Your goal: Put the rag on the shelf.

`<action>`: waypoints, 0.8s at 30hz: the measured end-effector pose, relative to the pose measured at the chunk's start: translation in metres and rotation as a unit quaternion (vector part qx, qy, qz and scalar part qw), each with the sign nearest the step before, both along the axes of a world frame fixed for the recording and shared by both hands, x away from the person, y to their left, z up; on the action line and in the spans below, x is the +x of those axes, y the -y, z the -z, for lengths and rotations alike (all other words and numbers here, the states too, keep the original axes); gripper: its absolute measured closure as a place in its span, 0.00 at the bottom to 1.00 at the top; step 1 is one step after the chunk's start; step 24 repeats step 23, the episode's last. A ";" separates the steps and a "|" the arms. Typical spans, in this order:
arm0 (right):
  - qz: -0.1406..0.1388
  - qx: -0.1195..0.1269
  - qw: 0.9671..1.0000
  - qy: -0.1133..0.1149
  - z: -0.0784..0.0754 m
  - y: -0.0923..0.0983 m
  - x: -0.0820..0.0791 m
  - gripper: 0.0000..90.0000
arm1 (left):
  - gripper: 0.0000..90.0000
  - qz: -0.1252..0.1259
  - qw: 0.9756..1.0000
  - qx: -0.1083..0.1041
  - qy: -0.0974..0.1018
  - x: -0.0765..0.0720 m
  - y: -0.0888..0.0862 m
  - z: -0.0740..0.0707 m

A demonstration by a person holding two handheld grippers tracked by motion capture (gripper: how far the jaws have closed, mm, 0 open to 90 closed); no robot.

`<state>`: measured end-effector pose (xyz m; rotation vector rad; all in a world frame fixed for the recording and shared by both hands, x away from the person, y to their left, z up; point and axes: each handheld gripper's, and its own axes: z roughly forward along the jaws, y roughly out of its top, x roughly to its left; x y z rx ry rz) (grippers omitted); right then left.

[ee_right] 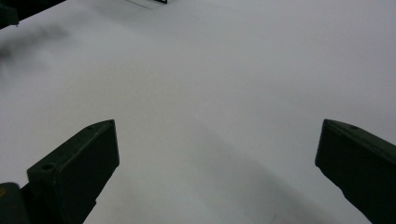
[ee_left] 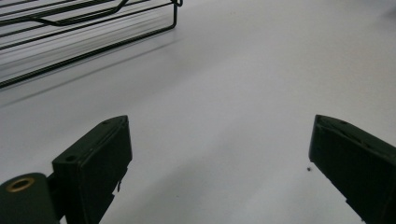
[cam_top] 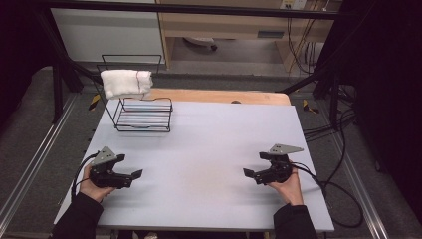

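The person is holding the left tongs (cam_top: 130, 178) low over the near left part of the pale worktop (cam_top: 209, 144), well short of the black wire rack (cam_top: 144, 114) sitting at the far left corner. In the left gripper view those tongs (ee_left: 219, 154) are standing spread wide, with bare worktop (ee_left: 233, 84) showing between the jaws and nothing caught in them; the wire rack (ee_left: 84, 32) is lying ahead and to one side, apart from the jaw tips. A white folded towel (cam_top: 126, 82) is hanging over the rack's top rail. The right tongs (cam_top: 251, 174) are hovering far across the worktop from the rack, near the right edge, pointing inward. In the right gripper view they (ee_right: 217, 149) are also gaping wide, gripping nothing, over plain worktop (ee_right: 224, 70).
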<state>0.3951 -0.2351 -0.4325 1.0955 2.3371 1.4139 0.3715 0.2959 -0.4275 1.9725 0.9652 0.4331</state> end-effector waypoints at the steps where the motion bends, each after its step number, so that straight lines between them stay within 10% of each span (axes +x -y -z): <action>1: -0.002 -0.001 1.000 0.000 0.001 0.004 -0.002 0.00 | 0.07 0.000 1.000 0.001 0.000 0.000 0.000 0.001; 24: 0.017 -0.013 1.000 -0.014 0.015 0.028 -0.021 0.00 | 0.07 0.012 1.000 0.013 -0.006 -0.003 0.005 0.008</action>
